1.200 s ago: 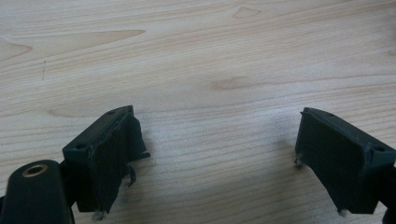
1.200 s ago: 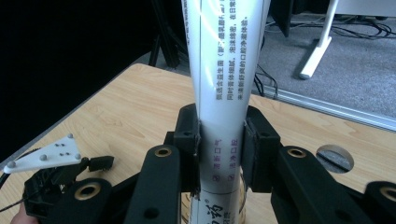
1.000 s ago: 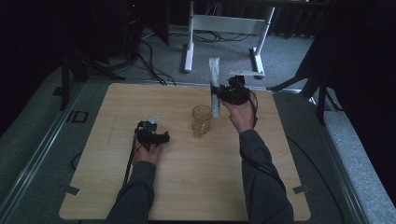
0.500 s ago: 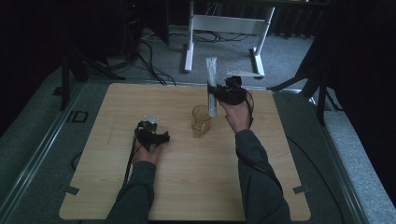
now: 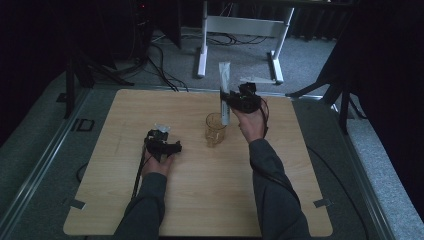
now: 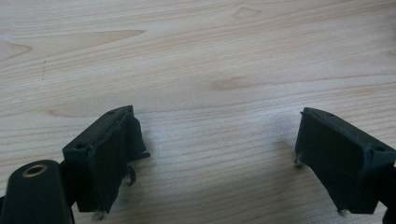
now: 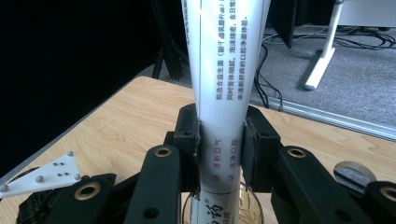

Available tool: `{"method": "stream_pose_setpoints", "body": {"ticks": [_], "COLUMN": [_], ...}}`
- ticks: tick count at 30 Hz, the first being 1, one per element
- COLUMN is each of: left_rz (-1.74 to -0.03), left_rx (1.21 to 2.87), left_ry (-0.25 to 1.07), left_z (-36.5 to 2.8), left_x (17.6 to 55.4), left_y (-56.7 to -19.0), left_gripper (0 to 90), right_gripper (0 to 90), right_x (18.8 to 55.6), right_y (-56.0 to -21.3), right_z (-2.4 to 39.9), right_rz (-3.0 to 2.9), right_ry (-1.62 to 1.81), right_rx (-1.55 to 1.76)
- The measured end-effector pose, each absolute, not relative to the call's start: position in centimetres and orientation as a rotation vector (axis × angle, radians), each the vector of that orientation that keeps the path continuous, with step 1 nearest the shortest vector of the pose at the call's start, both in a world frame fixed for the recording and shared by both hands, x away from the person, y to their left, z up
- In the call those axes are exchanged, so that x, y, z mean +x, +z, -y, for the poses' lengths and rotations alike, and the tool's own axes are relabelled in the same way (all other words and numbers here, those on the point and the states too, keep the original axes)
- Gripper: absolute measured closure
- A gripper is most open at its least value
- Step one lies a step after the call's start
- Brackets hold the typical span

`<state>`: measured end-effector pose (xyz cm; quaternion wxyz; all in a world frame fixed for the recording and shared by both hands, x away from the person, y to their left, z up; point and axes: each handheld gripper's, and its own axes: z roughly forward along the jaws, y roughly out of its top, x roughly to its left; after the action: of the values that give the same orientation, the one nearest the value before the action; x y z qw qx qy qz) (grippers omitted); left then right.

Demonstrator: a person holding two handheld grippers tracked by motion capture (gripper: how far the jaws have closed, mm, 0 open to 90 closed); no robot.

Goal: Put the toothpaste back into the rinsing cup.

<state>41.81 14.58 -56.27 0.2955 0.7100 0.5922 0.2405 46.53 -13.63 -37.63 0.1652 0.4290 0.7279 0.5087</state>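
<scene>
My right gripper (image 5: 228, 103) holds a tall white toothpaste-like tube (image 5: 223, 85) upright over the middle of the wooden table (image 5: 115, 200). The tube's lower end dips into a clear glass cup (image 5: 215, 131). In the right gripper view both jaws press the printed tube (image 7: 224, 70) from the sides, my right gripper (image 7: 219, 149) shut on it, with the cup's rim (image 7: 187, 211) just below. My left gripper (image 5: 164, 146) rests low on the table, left of the cup. Its jaws stand wide apart over bare wood in the left gripper view, my left gripper (image 6: 219, 158) open with nothing between the fingers.
A white desk frame (image 5: 240, 25) and cables (image 5: 160, 55) stand on the grey floor beyond the table's far edge. Dark stands flank the table on both sides. Bare wood lies in front of and beside both hands.
My right gripper has shifted slightly left with the tube, bringing it over and into the cup. The left gripper has not moved.
</scene>
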Motion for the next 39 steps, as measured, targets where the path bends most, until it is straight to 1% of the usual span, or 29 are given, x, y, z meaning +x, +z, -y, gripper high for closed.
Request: {"method": "stream_pose_setpoints", "body": {"ticks": [39], "left_rz": [-1.576], "left_rx": [1.888], "left_ry": [0.641], "left_z": [-14.6], "left_x": [41.8], "left_y": [-56.3], "left_gripper": [12.7], "right_gripper": [70.9], "right_x": [47.9], "right_y": [-40.6], "right_z": [12.2], "right_rz": [-2.055], "right_ry": [1.411], "right_rx": [1.245]}}
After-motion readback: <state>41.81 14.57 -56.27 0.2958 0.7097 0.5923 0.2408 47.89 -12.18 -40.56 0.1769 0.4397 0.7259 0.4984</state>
